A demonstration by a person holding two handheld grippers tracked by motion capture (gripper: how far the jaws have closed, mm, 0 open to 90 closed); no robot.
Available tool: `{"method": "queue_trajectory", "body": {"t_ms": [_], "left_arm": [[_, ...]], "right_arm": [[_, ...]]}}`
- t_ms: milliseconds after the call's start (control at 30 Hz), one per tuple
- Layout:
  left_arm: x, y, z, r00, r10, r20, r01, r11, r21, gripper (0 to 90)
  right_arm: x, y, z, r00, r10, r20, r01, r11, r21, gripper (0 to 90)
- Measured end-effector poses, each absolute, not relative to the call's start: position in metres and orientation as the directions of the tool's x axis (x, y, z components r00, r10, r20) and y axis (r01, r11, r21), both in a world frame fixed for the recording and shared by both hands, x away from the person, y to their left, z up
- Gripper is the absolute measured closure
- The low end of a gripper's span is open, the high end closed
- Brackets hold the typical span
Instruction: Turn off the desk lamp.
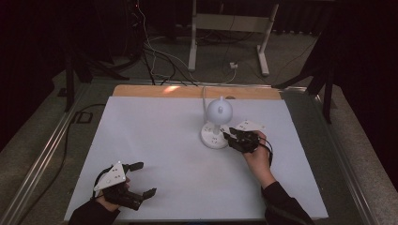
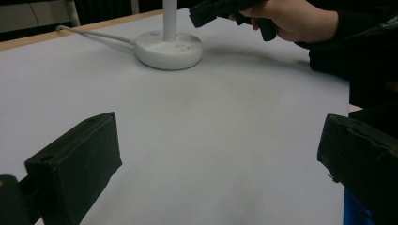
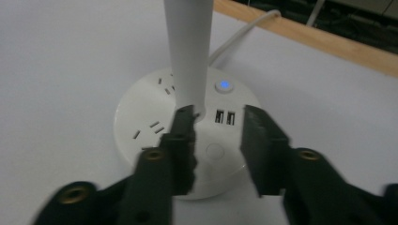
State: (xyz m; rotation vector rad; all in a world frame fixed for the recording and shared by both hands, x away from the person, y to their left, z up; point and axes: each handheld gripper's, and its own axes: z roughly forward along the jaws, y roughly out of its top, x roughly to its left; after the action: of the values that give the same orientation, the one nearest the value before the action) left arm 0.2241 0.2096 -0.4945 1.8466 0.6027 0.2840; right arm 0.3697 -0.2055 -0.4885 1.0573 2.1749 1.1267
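A white desk lamp stands mid-table, with a round head [image 1: 219,110], a stem [image 3: 188,51] and a round base [image 1: 212,137] carrying sockets. In the right gripper view the base [image 3: 141,112] also shows two USB ports [image 3: 224,116], a blue-lit button [image 3: 225,86] and a plain round button [image 3: 215,151]. My right gripper [image 3: 219,117] hovers just over the base beside the stem, jaws a little apart with nothing between them; it reaches the base from the right [image 1: 230,137]. My left gripper [image 1: 145,178] rests near the front left, wide open and empty [image 2: 220,140].
The lamp's white cable [image 1: 204,96] runs back over the wooden table edge [image 1: 197,91]. A white mat [image 1: 155,140] covers the table. Behind the table are a white stand frame [image 1: 230,28] and loose cables on the floor [image 1: 155,56].
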Motion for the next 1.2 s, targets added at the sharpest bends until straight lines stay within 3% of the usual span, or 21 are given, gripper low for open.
{"method": "queue_trajectory", "body": {"t_ms": [33, 200, 267, 433, 767, 1200], "left_arm": [[0.224, 0.210, -0.495, 0.840, 0.533, -0.097, 0.267, -0.251, 0.931, 0.4], [0.224, 0.210, -0.494, 0.840, 0.534, -0.095, 0.266, -0.252, 0.931, 0.5], [0.224, 0.210, -0.495, 0.840, 0.534, -0.096, 0.267, -0.253, 0.930, 0.4], [0.224, 0.210, -0.495, 0.839, 0.535, -0.097, 0.267, -0.250, 0.931, 0.5], [0.224, 0.210, -0.494, 0.841, 0.532, -0.097, 0.265, -0.249, 0.932, 0.5], [0.224, 0.210, -0.495, 0.838, 0.536, -0.099, 0.269, -0.247, 0.931, 0.4]], "right_arm": [[0.369, -0.206, -0.488, -0.605, 0.794, -0.056, 0.411, 0.372, 0.832, 49.1], [0.366, -0.208, -0.487, -0.624, 0.780, -0.049, 0.424, 0.390, 0.818, 32.8], [0.365, -0.209, -0.488, -0.606, 0.795, -0.040, 0.452, 0.385, 0.804, 19.5], [0.361, -0.216, -0.486, -0.632, 0.774, 0.011, 0.482, 0.382, 0.789, 0.6], [0.339, -0.238, -0.477, -0.668, 0.742, 0.056, 0.449, 0.341, 0.826, 0.0], [0.299, -0.273, -0.484, -0.672, 0.736, 0.085, 0.496, 0.362, 0.789, 0.0]]}}
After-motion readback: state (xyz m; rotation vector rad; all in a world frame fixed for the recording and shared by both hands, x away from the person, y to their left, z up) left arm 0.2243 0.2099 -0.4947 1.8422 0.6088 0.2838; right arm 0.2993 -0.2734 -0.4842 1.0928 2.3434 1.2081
